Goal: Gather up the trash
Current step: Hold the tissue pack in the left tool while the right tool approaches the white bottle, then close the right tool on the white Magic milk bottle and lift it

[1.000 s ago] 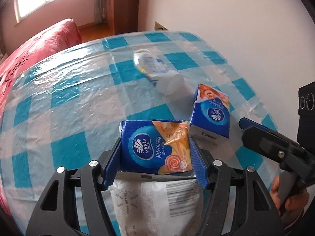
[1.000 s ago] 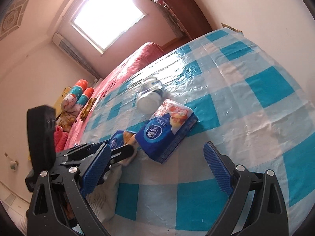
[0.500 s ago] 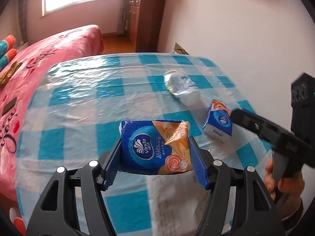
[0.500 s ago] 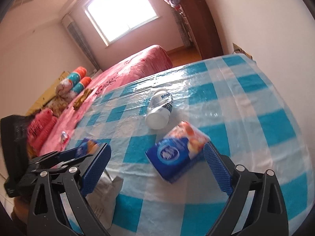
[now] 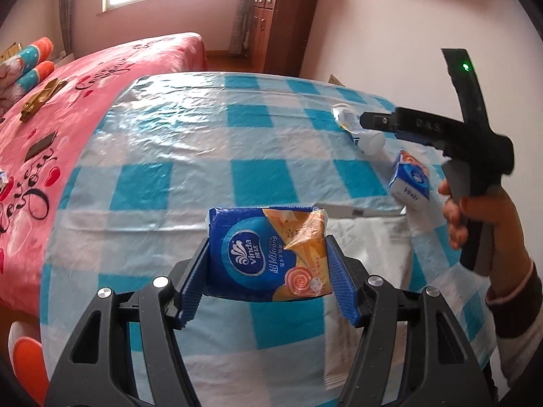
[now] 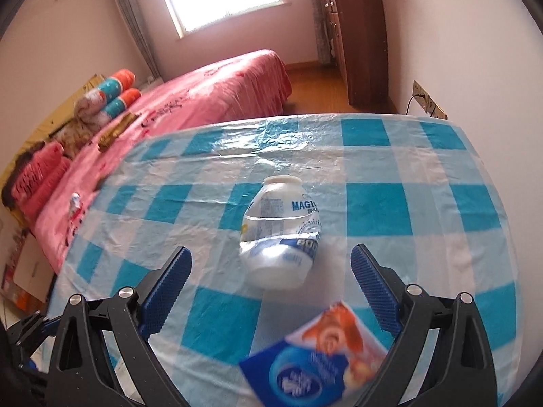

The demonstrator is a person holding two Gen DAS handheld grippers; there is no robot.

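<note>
The left gripper (image 5: 268,273) is pinching a tissue pack (image 5: 268,254) above the table (image 5: 190,183); the right gripper (image 6: 271,288), spread wide, is lining up on the crushed bottle (image 6: 281,237); it should straddle the middle before squeezing.

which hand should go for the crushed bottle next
Right. The right gripper is open and empty, with the crushed bottle lying just ahead between its fingers. The left gripper is shut on a tissue pack.

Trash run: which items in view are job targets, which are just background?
Job:
- tissue pack, clamped in left tool
- second tissue pack
- crushed bottle, ahead of open right tool
- white mailer bag

Background:
- bed
- wardrobe
</note>
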